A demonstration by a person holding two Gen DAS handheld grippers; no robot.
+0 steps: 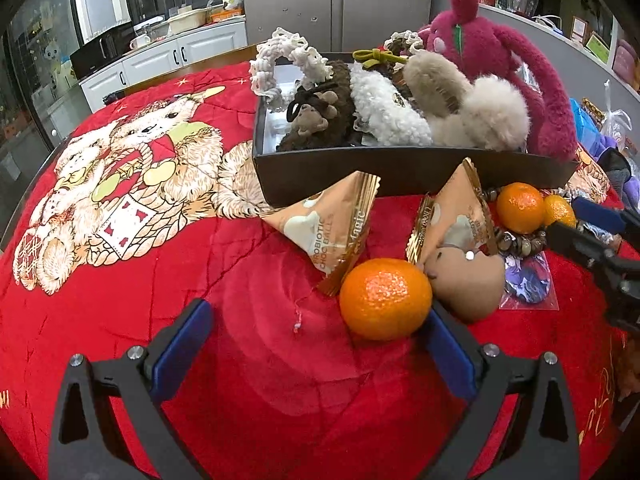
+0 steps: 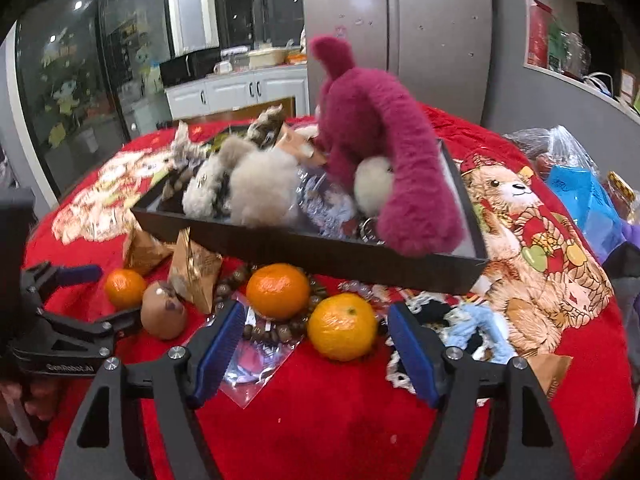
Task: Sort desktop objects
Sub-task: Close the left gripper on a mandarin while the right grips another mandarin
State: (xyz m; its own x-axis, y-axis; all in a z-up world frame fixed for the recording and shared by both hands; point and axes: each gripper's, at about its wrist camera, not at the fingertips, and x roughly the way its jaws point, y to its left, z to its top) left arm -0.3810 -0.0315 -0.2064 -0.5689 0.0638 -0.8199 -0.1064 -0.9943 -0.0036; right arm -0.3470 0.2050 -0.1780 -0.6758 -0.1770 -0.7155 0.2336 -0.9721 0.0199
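Observation:
A black tray [image 1: 400,170] holds plush toys, among them a magenta bunny [image 1: 492,52], on the red cloth. In front of it lie two snack packets [image 1: 332,220], a brown plush head [image 1: 466,280], a bead bracelet [image 1: 520,240] and three tangerines. My left gripper [image 1: 316,332] is open on the cloth, and the nearest tangerine [image 1: 384,298] sits just inside its right finger. My right gripper [image 2: 316,330] is open with a tangerine [image 2: 342,326] between its fingers; another tangerine [image 2: 278,290] lies behind, on the bracelet [image 2: 280,330]. The tray [image 2: 320,252] and bunny [image 2: 380,140] show in the right wrist view too.
A clear plastic bag [image 2: 256,364] lies under the right gripper's left finger. Crocheted items [image 2: 472,328] lie right of it. Plastic bags [image 2: 576,188] crowd the table's right edge. A bear picture [image 1: 120,184] covers the cloth's left side. Kitchen cabinets and a fridge stand behind.

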